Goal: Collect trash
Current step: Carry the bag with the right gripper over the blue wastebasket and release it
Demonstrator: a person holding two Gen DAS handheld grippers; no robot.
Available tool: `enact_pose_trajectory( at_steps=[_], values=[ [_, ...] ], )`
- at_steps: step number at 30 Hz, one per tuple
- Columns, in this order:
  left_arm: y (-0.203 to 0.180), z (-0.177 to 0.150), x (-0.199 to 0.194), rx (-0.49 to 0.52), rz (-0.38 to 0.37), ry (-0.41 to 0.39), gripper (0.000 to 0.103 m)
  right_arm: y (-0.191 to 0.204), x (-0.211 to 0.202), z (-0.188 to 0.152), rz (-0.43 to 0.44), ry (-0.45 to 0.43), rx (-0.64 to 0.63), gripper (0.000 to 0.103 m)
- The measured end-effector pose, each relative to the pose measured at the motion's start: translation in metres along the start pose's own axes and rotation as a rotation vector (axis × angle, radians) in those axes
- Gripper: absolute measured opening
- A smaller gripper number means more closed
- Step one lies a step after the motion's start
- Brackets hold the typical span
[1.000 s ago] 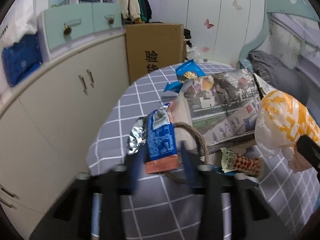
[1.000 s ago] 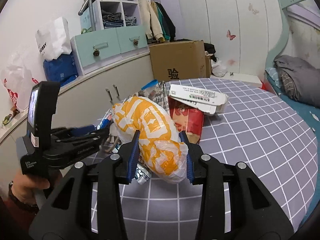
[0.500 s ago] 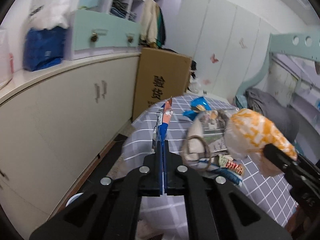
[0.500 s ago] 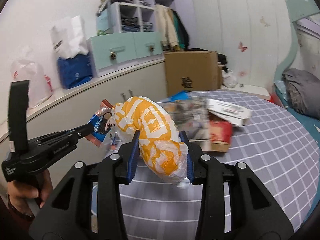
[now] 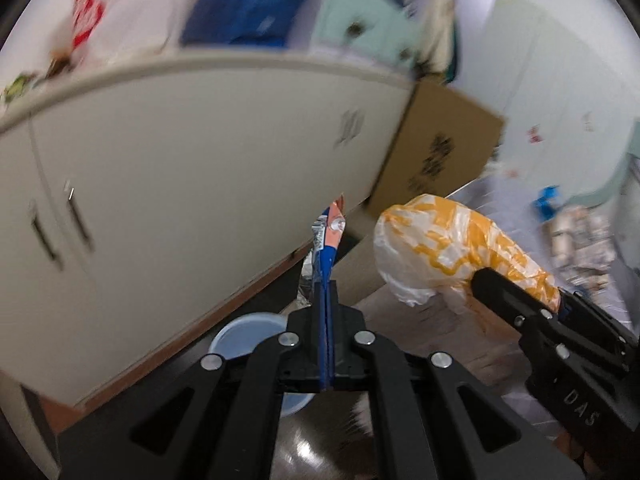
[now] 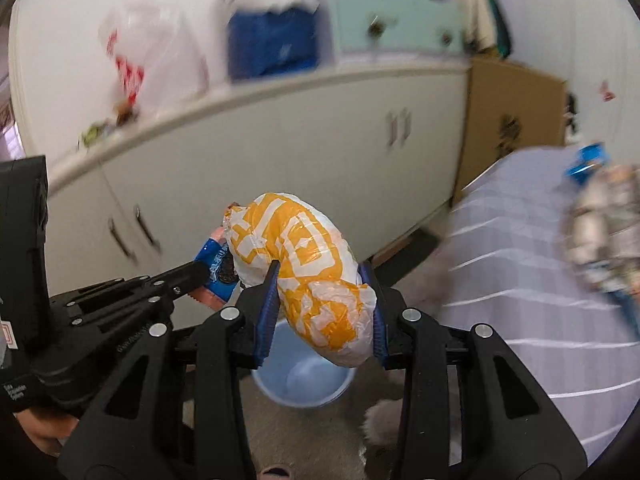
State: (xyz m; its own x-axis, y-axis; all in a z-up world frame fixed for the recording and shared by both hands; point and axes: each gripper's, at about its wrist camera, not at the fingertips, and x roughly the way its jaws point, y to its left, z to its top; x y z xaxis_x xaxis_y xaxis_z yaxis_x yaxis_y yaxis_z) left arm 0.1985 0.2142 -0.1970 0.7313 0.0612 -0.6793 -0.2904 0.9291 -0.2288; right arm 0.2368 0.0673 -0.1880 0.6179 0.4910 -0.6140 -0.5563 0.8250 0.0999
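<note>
- The left gripper (image 5: pixel 325 292) has its jaws pressed tight on a thin snack wrapper (image 5: pixel 329 240), which stands edge-on between them.
- The right gripper (image 6: pixel 322 308) is clamped around a bulging orange-and-white plastic bag (image 6: pixel 308 268).
- The two grippers are held close together, side by side.

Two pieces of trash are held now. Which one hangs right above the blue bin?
The orange-and-white plastic bag, held by the right gripper, hangs over the blue bin. The blue snack wrapper in the left gripper is off to the side.

one wrapper (image 5: pixel 328 240), one bag (image 6: pixel 308 272), one bin (image 6: pixel 300 380)
</note>
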Motion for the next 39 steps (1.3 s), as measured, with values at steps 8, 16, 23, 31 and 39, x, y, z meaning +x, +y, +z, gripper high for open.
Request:
enact_pose_trajectory(
  at_steps=[8, 16, 23, 31, 39],
  values=[
    [0.052, -0.034, 0.098, -0.078, 0.057, 0.233, 0.001, 0.012, 0.111, -0.049, 0.011, 0.222, 0.025, 0.038],
    [0.058, -0.038, 0.171, -0.091, 0.123, 0.359, 0.047, -0.005, 0.156, -0.07, -0.042, 0.291, 0.09, 0.039],
    [0.076, -0.051, 0.179, -0.164, 0.111, 0.391, 0.06, -0.005, 0.169, -0.08, -0.027, 0.32, 0.107, 0.039],
    [0.084, -0.054, 0.164, -0.211, 0.122, 0.37, 0.063, 0.005, 0.181, -0.086, -0.01, 0.327, 0.115, 0.041],
    [0.104, -0.046, 0.135, -0.257, 0.163, 0.299, 0.069, 0.01, 0.184, -0.074, 0.015, 0.28, 0.134, 0.051]
  ],
)
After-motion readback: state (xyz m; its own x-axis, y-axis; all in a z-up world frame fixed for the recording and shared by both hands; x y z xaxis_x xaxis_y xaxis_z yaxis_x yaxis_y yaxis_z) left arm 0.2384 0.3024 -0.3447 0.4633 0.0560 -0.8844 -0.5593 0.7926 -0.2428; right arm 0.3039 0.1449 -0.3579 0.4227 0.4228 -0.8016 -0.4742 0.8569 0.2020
